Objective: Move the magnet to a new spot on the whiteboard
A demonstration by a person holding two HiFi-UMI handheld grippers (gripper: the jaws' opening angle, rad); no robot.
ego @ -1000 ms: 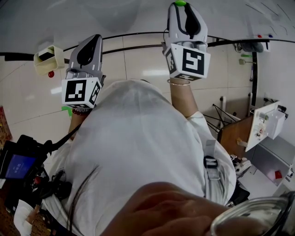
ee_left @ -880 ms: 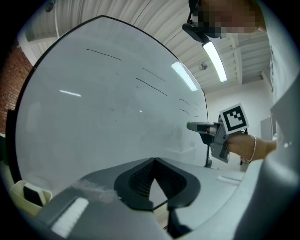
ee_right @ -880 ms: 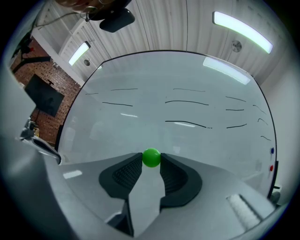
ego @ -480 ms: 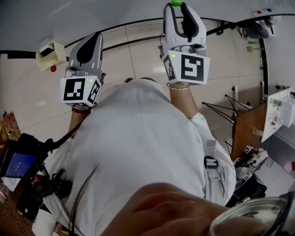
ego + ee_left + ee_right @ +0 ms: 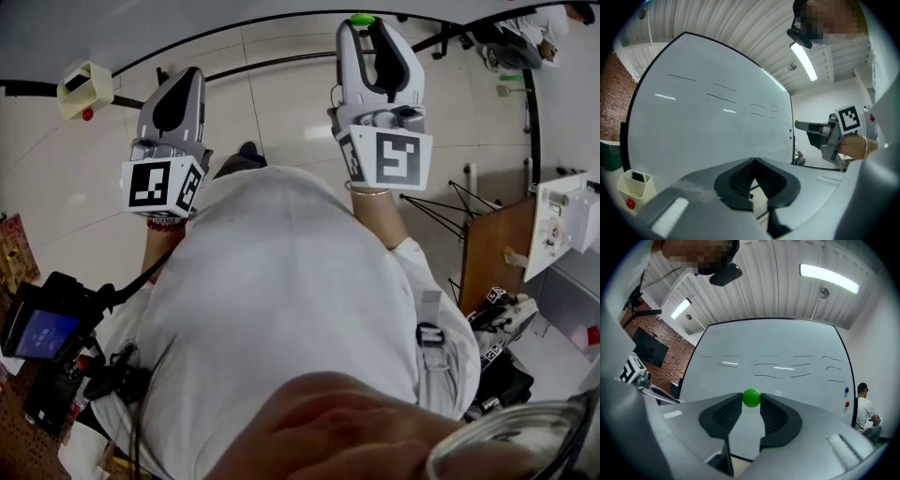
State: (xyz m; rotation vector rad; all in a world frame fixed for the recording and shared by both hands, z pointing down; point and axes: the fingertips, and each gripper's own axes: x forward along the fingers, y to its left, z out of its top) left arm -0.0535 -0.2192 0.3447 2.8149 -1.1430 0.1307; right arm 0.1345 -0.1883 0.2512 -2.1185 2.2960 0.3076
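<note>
The right gripper (image 5: 751, 402) pinches the green magnet (image 5: 751, 397) between its jaw tips, the jaws narrowed onto it. The whiteboard (image 5: 787, 345) stands straight ahead of the jaws; I cannot tell whether the magnet touches it. Thin dark strokes (image 5: 766, 365) cross the board above the magnet. A blue dot (image 5: 846, 390) and a red dot (image 5: 846, 404) sit far to the jaws' right, at the board's edge. The left gripper (image 5: 753, 161) faces the board with its jaws pressed together and nothing between them. A cream holder (image 5: 633, 185) sits low to its left.
</note>
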